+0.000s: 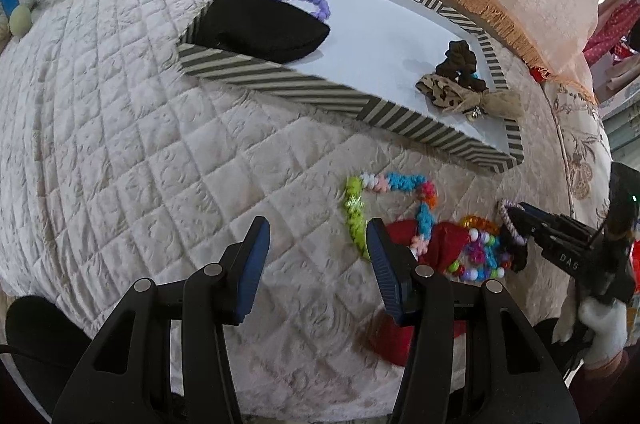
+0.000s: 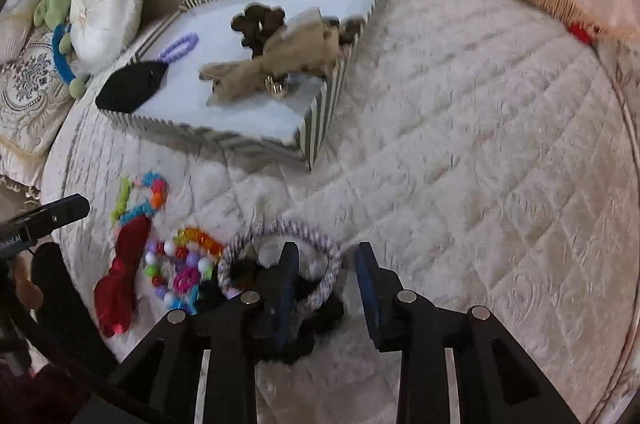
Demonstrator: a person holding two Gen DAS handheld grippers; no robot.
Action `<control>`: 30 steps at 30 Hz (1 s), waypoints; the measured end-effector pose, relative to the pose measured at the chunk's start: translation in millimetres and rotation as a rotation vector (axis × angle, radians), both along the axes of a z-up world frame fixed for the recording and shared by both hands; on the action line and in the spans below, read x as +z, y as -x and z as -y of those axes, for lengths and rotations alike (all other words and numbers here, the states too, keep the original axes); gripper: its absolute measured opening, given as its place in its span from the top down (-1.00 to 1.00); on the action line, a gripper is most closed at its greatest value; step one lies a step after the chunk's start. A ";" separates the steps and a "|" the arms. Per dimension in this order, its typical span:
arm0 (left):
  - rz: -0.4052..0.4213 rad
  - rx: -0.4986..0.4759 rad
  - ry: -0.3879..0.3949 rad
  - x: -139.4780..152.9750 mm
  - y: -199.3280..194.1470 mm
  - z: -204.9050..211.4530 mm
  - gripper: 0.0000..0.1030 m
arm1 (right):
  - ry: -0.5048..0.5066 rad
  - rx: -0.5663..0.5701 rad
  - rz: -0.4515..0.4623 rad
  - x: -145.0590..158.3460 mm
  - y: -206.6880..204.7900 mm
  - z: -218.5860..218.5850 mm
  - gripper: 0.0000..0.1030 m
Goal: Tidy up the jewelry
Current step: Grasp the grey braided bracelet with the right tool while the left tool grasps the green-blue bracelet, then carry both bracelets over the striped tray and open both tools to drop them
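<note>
A quilted pale bedspread (image 1: 160,152) fills the left view; the striped tray (image 1: 280,82) sits upper centre, and the left gripper (image 1: 316,244) hangs agape and empty, low centre. In the right view, the right gripper (image 2: 326,264), slightly parted, straddles the lilac braided ring's (image 2: 280,229) rim at lower centre, unpinched. Likely pickup: close, lift, clear the tray's near wall; open quilt lies right.

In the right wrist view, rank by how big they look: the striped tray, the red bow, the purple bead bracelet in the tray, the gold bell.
1. striped tray
2. red bow, though it lies nearer the camera, which inflates it
3. purple bead bracelet
4. gold bell
</note>
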State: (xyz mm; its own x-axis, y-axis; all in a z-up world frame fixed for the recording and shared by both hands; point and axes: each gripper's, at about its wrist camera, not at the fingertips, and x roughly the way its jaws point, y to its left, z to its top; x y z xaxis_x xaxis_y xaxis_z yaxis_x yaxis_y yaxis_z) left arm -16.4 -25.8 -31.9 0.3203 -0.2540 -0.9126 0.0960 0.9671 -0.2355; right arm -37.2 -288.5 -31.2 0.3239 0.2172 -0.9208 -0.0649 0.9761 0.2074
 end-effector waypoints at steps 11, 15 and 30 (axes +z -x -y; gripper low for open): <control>-0.003 -0.026 -0.090 -31.3 -27.8 37.4 0.05 | -0.153 -0.099 0.121 32.6 2.6 33.4 0.80; 0.043 -0.044 -0.120 -29.8 -27.0 41.4 0.71 | -0.110 -0.047 0.085 30.9 2.3 25.3 0.80; 0.072 -0.052 -0.025 10.8 -11.2 7.7 0.79 | -0.028 0.016 0.023 0.7 -4.2 3.3 0.79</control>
